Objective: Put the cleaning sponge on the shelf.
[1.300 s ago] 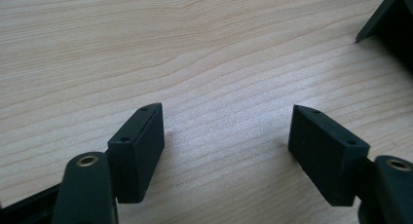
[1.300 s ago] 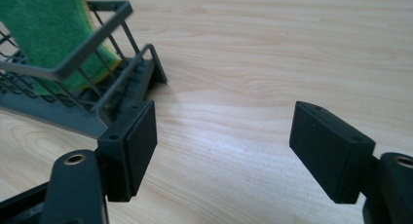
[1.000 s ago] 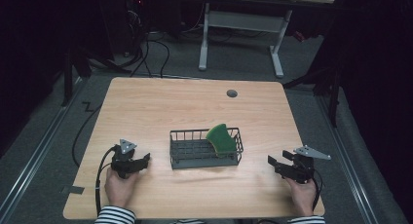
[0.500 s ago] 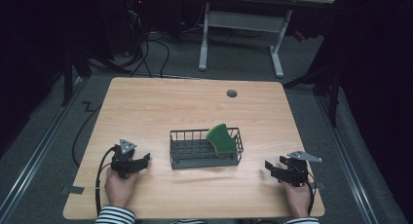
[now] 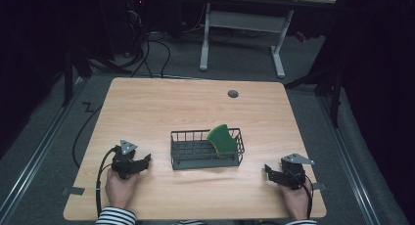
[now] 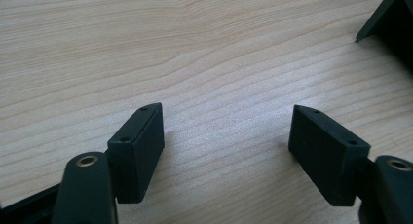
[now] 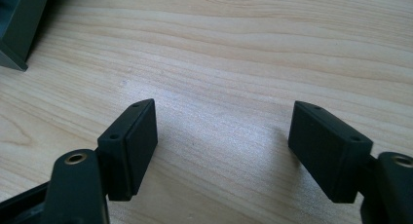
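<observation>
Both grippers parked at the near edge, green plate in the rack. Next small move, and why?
Probably bring the right gripper forward and inward toward the green plate. The plate leans at the right end of the wire rack, nearer that side. Both grippers are open over bare table; the left gripper sits farther from it.

- I work in what looks like a lab or test room, dark all round my table (image 5: pixel 161 107).
- The table is plain pale wood with a grey cable plug (image 5: pixel 233 93) near its far edge.
- Cables (image 5: pixel 147 49) trail over grey carpet (image 5: pixel 44 151) beyond the far-left corner.
- A white-legged desk (image 5: pixel 244 24) stands behind.
</observation>
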Demonstrator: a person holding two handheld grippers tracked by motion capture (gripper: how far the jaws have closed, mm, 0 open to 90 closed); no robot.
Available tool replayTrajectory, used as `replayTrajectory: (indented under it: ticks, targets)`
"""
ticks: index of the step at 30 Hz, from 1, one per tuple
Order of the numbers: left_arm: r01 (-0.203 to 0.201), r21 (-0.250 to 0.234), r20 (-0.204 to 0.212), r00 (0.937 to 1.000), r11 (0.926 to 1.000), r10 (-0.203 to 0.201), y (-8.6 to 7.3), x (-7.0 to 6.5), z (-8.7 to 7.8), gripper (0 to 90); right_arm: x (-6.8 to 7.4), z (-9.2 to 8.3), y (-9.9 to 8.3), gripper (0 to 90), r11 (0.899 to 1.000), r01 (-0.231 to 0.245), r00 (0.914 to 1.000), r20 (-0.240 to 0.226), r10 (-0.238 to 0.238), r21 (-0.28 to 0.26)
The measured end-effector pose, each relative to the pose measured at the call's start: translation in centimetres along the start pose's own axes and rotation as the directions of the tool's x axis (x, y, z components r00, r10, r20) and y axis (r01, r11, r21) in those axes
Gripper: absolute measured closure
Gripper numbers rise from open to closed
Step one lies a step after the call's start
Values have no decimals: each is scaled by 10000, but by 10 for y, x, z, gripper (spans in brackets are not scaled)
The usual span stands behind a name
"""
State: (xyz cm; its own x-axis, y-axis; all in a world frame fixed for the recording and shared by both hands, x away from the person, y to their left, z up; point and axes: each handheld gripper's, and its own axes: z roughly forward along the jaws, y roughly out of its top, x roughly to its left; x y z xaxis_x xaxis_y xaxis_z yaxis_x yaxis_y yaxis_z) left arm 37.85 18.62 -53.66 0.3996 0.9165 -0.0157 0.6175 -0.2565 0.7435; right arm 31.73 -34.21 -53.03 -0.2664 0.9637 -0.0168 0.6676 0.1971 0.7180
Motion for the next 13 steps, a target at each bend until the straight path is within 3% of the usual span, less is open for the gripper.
replayTrajectory:
  ticks: [13]
  targets:
    - [64, -18, 22, 10000, 10000, -64, -1, 0, -1, 301, 1, 0, 0, 244, 10000, -55, 9999, 94, 55, 11]
